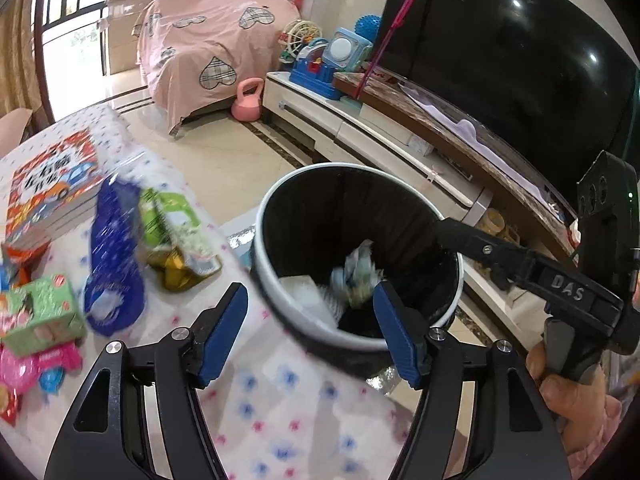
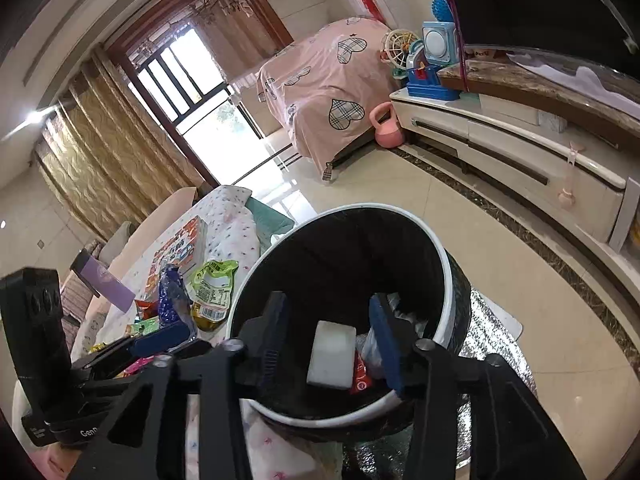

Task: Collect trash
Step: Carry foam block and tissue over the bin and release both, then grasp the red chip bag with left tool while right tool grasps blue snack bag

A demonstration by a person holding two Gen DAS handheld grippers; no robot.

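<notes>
A black trash bin with a white rim (image 1: pixel 280 300) (image 2: pixel 444 264) stands beside a table covered with a dotted cloth (image 1: pixel 288 396). Inside the bin lie a white block (image 2: pixel 332 354), a red wrapper (image 2: pixel 360 376) and a blurred crumpled wrapper (image 1: pixel 358 274). On the table lie a blue bag (image 1: pixel 114 256), a green and gold packet (image 1: pixel 180 240) and a green box (image 1: pixel 42 314). My left gripper (image 1: pixel 310 334) is open and empty over the table edge and bin rim. My right gripper (image 2: pixel 330 336) is open and empty over the bin's mouth.
A stack of picture books (image 1: pixel 52 192) and pink wrappers (image 1: pixel 28 368) sit at the table's left. A low TV cabinet (image 1: pixel 372 132) with a large TV (image 1: pixel 508 64) runs behind the bin. A pink kettlebell (image 1: pixel 248 102) and a covered sofa (image 1: pixel 204 44) stand farther off.
</notes>
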